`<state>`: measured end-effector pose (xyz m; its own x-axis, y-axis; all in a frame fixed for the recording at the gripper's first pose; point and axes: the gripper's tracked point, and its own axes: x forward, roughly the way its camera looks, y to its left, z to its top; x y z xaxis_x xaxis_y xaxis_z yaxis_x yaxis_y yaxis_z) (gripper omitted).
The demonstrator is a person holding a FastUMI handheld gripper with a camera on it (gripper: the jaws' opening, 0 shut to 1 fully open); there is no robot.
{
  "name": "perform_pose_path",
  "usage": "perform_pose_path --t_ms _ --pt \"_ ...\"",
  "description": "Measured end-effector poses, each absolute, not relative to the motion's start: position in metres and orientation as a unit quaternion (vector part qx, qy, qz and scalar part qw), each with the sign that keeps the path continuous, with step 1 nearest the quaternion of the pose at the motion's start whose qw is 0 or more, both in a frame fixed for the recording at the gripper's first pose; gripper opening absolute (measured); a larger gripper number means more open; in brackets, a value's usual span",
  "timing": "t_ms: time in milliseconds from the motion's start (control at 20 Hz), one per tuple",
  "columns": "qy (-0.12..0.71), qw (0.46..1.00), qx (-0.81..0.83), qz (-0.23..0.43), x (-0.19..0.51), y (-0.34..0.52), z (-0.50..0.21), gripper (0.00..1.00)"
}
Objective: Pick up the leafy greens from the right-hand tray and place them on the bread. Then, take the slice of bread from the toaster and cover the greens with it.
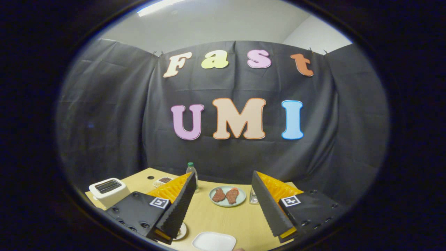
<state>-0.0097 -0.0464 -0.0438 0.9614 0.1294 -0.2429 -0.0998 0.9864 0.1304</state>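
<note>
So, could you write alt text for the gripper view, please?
The gripper is open and holds nothing above a wooden table. Beyond its fingers are a round plate with two brown pieces, a bottle and a white toaster.

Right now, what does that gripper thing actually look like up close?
The gripper has two wedge-shaped fingers with ribbed, saw-toothed inner faces. Each sits on a flat black block with round screw holes and a small square black-and-white marker. The fingers stand apart, open, with nothing between them.

Ridged fingers (184,205), square-marker mounts, screws
</note>
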Motion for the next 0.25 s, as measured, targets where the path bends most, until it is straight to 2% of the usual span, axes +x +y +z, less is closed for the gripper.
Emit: perform_pose_path --t_ms 250 --pt "0.123 0.99 0.058 0.043 -0.001 -0.058 -0.04 0.99"
